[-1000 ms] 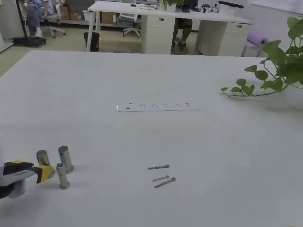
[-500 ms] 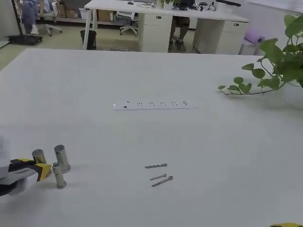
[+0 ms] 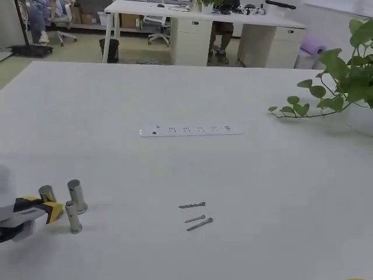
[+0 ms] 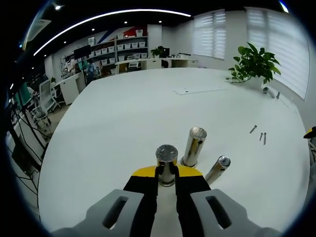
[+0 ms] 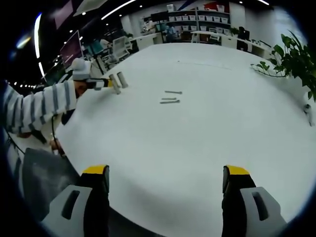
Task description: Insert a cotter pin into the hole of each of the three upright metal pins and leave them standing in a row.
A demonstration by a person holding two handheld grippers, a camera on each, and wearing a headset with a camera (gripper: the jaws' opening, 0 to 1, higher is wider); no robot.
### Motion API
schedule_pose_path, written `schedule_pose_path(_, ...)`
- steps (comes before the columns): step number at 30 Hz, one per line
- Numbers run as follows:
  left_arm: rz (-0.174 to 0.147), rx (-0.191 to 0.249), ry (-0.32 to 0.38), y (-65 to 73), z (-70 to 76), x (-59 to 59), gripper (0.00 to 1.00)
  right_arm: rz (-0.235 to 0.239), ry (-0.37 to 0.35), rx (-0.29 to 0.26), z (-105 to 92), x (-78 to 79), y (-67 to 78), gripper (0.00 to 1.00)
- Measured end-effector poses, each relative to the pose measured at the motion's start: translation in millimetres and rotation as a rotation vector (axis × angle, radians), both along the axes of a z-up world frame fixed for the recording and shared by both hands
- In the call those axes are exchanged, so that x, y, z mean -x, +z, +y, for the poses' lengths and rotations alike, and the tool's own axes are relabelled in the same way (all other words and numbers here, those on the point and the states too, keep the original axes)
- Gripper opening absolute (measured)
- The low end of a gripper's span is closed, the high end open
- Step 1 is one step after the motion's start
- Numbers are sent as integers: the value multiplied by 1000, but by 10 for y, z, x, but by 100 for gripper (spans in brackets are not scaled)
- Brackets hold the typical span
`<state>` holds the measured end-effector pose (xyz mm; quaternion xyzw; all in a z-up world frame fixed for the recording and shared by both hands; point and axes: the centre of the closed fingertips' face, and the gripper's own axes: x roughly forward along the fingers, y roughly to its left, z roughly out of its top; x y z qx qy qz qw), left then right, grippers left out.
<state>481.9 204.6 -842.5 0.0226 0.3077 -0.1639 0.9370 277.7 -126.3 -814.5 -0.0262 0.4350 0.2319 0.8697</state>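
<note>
White workbench (image 3: 262, 192): left gripper (image 4: 167, 176) pinches one upright silver cylindrical metal pin (image 4: 167, 157); right gripper (image 5: 166, 173) hangs spread wide; three thin metal cotter pins (image 3: 196, 214) lie loose.

No lettering here is clear enough to read.

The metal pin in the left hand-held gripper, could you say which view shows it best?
The left gripper view: the metal pin stands upright, close up, between the left hand-held gripper's jaws. The head view shows it small, partly behind a yellow jaw tip. The right gripper view shows the pins tiny, distant.
</note>
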Motion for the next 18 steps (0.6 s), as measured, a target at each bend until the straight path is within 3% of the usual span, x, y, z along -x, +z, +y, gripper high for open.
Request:
schedule_pose_path(2, 9, 37, 36, 4, 40, 0, 11, 1, 0, -1, 1, 3, 2, 97)
schedule_pose_path(4, 10, 20, 28, 6, 57, 23, 11, 0, 1, -3, 5, 5, 6, 97)
schedule_pose_path(6, 12, -29, 2, 1, 94, 52, 10, 3, 4, 0, 5, 9, 5, 97)
schedule_pose_path(11, -5, -20, -10, 94, 106, 130, 10, 4, 8, 0, 27, 12, 4, 97)
schedule_pose_path(13, 10, -24, -3, 139, 117, 160, 10, 2, 12, 2, 36, 10, 3, 97)
schedule_pose_path(18, -13, -26, -20, 322, 108, 220, 10, 3, 7, 10, 7, 4, -1, 96)
